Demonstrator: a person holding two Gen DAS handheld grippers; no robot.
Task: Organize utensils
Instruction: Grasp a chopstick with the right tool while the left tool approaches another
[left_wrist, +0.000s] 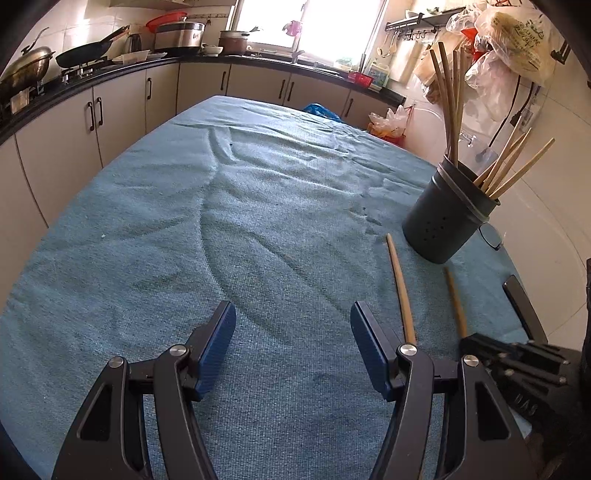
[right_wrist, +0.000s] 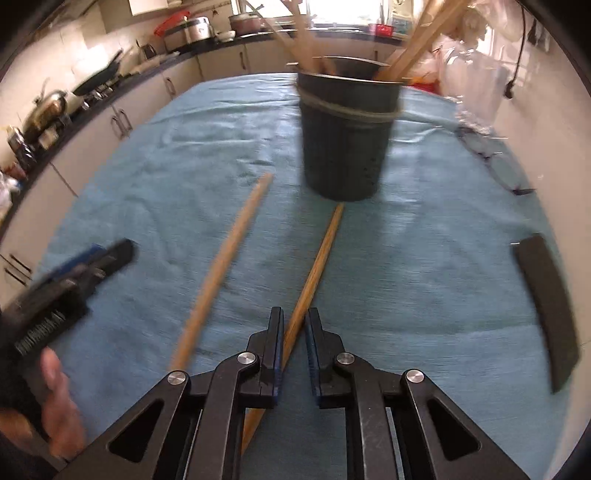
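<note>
Left gripper (left_wrist: 293, 325) stands with jaws apart over the blue cloth (left_wrist: 184, 229), nothing between the pads. Two wooden chopsticks (left_wrist: 400, 291) lie on the cloth to its right, near a dark holder (left_wrist: 439, 225) containing further chopsticks. The right gripper (left_wrist: 517, 365) shows partly at the lower right edge.
</note>
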